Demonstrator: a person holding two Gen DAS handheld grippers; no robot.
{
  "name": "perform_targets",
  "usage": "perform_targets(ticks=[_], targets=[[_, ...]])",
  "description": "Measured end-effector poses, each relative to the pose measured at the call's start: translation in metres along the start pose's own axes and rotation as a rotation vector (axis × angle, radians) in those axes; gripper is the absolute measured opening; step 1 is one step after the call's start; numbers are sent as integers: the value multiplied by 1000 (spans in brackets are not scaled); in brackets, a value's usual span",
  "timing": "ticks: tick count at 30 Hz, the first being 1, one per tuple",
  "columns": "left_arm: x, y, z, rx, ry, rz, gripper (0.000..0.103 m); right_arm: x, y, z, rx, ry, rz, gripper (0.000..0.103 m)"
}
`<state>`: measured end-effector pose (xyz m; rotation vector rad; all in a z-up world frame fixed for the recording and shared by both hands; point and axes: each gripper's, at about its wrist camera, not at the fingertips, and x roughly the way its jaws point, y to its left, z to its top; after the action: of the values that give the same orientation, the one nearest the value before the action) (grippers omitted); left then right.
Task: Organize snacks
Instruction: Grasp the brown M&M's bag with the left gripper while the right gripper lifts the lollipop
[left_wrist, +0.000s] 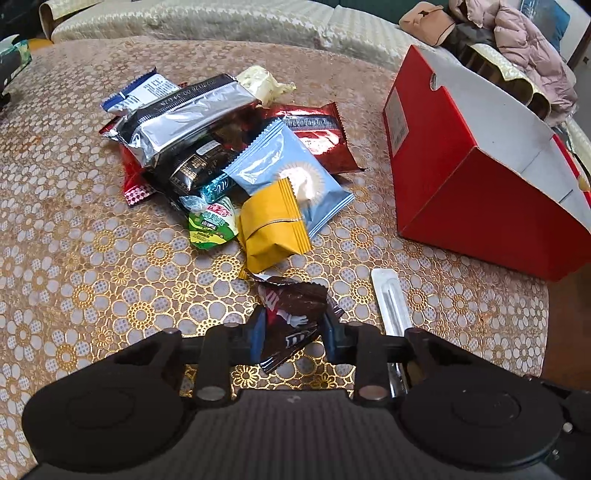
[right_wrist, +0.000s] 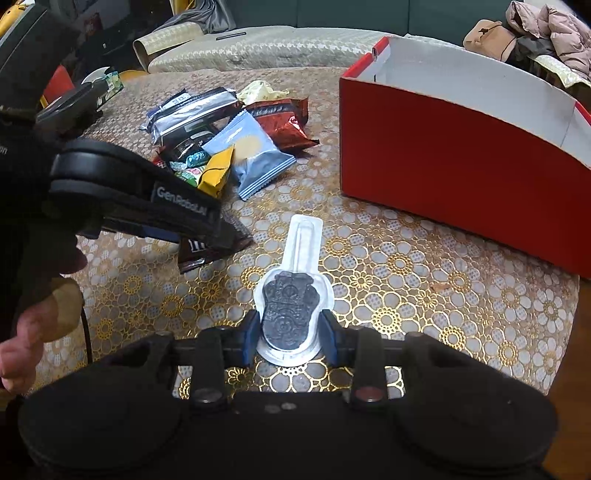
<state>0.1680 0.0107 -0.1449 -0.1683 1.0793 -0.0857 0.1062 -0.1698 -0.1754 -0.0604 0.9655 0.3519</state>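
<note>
My left gripper (left_wrist: 293, 332) pinches a brown chocolate candy packet (left_wrist: 291, 314) on the floral tablecloth (left_wrist: 74, 258). Ahead lies a snack pile (left_wrist: 221, 147); a red box (left_wrist: 480, 192) stands right.

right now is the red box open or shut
Open. The red box has no lid over it, and its white inner walls show from above. Whether anything lies inside cannot be told.

One red box (right_wrist: 443, 147), two grippers, roughly a dozen snack packets, one clear-packed lollipop (right_wrist: 291, 314), one brown candy bag (left_wrist: 291, 317)
</note>
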Motion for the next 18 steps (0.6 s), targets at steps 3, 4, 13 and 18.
perform_targets(ticks=[3, 4, 13, 18], targets=[[-5, 4, -4, -8, -3, -10, 27, -2, 0, 1, -4, -11, -1, 33], [-7, 4, -4, -9, -3, -10, 27, -3, 1, 1, -5, -16, -1, 33], [-37, 7, -12, -18, -37, -19, 27, -26, 2, 4, -16, -78, -10, 33], [-55, 0, -13, 1, -61, -12, 27, -44, -1, 6, -11, -122, -11, 32]])
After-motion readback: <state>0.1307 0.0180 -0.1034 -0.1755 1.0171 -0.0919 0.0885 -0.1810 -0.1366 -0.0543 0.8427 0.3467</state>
